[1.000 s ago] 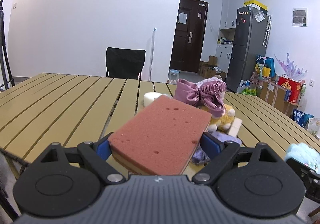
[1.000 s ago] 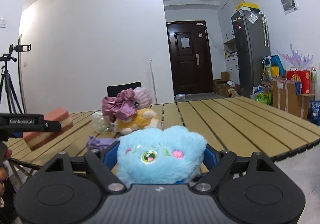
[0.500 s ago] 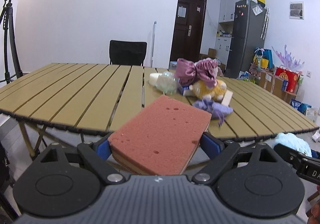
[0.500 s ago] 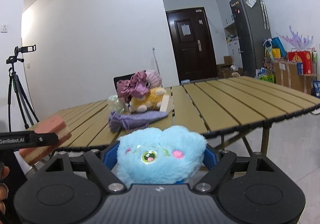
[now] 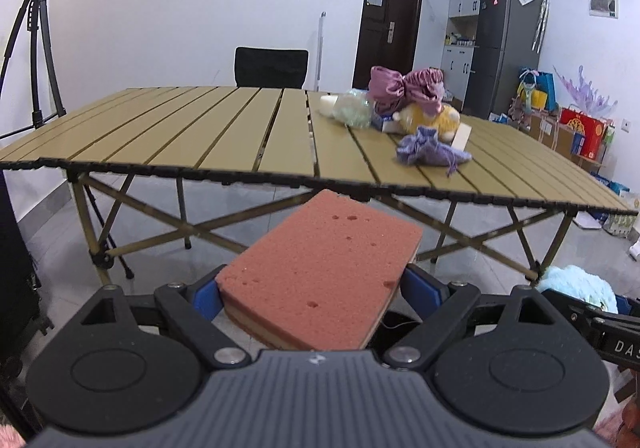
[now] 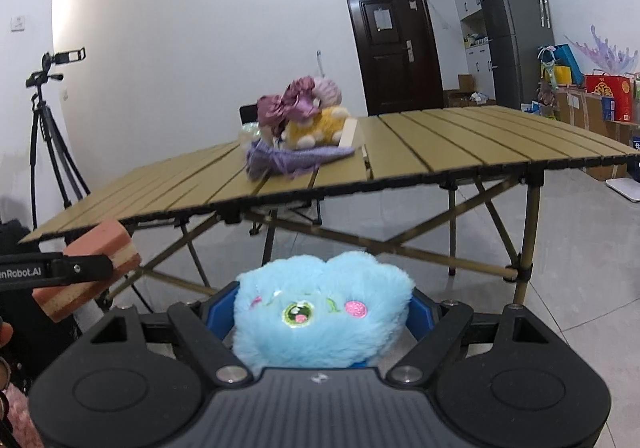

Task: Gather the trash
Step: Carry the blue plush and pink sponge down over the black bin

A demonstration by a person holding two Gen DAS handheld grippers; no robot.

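Note:
My left gripper [image 5: 316, 288] is shut on a pink sponge [image 5: 324, 276], gripped by its sides between the blue pads. It is held off the table, below the front edge of the slatted table [image 5: 200, 136]. That sponge [image 6: 86, 268] also shows at the left of the right wrist view. My right gripper [image 6: 320, 312] is shut on a fluffy blue plush toy [image 6: 320, 316], likewise below the table edge. In the left wrist view the blue plush [image 5: 576, 284] shows at the right. On the table remain a purple pouch [image 5: 428, 152], a yellow plush [image 5: 424, 118] with a purple bow and a crumpled clear bag [image 5: 352, 108].
The folding table stands on crossed legs [image 5: 208, 224] over a grey tiled floor. A black chair [image 5: 272, 66] is behind it and a camera tripod [image 5: 36, 36] at the left. Fridge [image 5: 508, 44], boxes and bags line the right wall. A person's fingers [image 6: 4, 332] show at the left edge.
Both grippers have pulled back from the table and sunk below its edge, each still gripping its object. The table's underside and legs have come into view.

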